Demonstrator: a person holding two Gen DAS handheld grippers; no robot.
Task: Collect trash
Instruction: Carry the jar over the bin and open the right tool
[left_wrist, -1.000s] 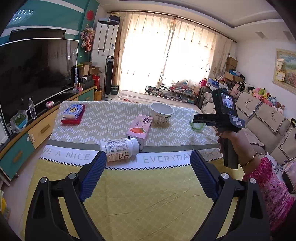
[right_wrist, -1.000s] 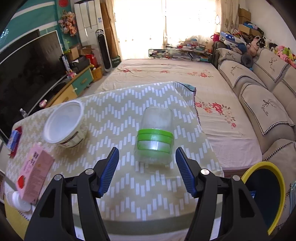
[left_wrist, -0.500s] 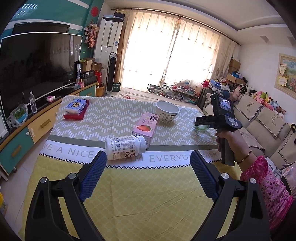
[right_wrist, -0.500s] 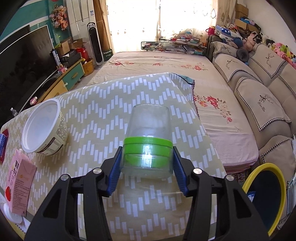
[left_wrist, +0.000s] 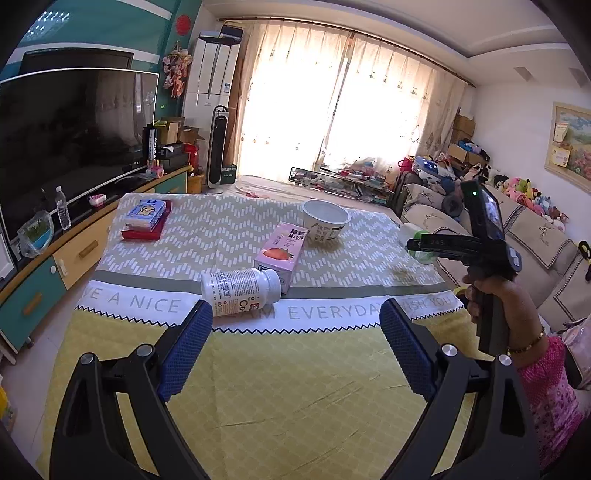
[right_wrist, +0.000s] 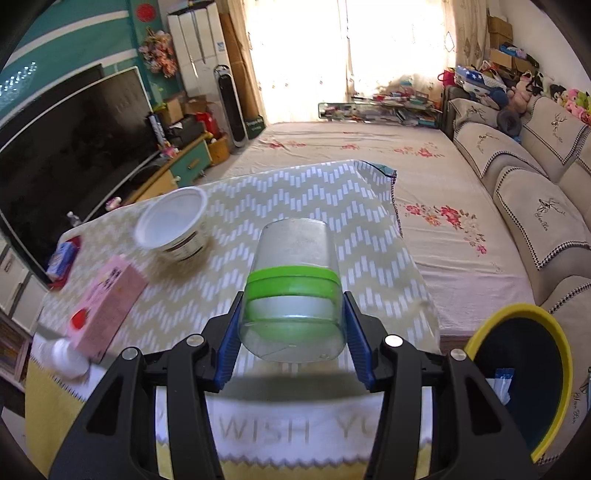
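My right gripper (right_wrist: 291, 332) is shut on a clear plastic cup with a green band (right_wrist: 293, 291) and holds it tilted above the table's right part. The cup also shows in the left wrist view (left_wrist: 419, 240), partly hidden behind the right gripper. A yellow-rimmed bin (right_wrist: 524, 380) stands on the floor at the right. My left gripper (left_wrist: 295, 350) is open and empty over the yellow cloth. A white bottle (left_wrist: 243, 286) lies on its side ahead of it, next to a pink milk carton (left_wrist: 282, 251) and a white paper bowl (left_wrist: 325, 219).
The table (left_wrist: 258, 387) carries a yellow and chevron cloth. A stack of boxes (left_wrist: 146, 218) sits at its far left. A TV cabinet (left_wrist: 48, 258) runs along the left and a sofa (right_wrist: 535, 192) along the right.
My right gripper closed on the green-banded cup and lifted it off the table, pulling back toward the near edge. My left gripper moved slightly forward and stayed open.
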